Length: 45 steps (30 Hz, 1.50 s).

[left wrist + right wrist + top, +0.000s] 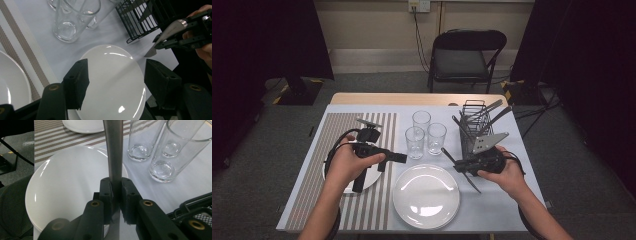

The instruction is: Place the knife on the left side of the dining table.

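My right gripper [458,167] is shut on a metal table knife [447,154], held just right of the large white plate [426,196]. In the right gripper view the knife [113,150] runs up from the pinching jaws [116,192] over that plate [70,182]. My left gripper [401,158] hovers at the plate's upper left, pointing right. Its jaws [116,75] stand open above the plate [117,57] with nothing between them. The left gripper view also has the right gripper [162,41] with the knife [170,31] at the upper right.
A smaller white plate [371,177] lies on the striped placemat [327,150] under my left hand. Three empty glasses [414,142] stand behind the large plate. A black wire cutlery basket [477,127] with utensils stands at the right. A folding chair [464,55] is beyond the table.
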Each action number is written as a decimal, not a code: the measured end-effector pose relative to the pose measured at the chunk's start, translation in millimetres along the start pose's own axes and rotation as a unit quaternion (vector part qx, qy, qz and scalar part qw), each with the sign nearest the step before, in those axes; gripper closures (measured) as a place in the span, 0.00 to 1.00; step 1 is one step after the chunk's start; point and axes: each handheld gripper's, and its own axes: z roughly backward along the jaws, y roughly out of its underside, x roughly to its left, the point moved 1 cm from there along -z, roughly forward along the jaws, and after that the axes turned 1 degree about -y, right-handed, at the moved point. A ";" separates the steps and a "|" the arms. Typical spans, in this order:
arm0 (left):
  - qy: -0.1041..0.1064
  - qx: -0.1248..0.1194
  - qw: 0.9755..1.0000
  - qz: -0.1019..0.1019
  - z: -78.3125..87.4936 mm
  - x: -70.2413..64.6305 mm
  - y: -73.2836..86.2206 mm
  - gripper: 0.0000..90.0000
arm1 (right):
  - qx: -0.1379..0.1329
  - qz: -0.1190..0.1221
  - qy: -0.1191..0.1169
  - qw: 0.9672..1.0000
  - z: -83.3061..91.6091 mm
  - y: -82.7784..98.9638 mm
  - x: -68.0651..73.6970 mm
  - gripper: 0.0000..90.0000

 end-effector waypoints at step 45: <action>0.046 0.040 0.997 0.048 -43.1 -35.9 -27.2 0.53 | 0.017 0.025 -0.002 1.000 -16.9 0.3 9.9 0.90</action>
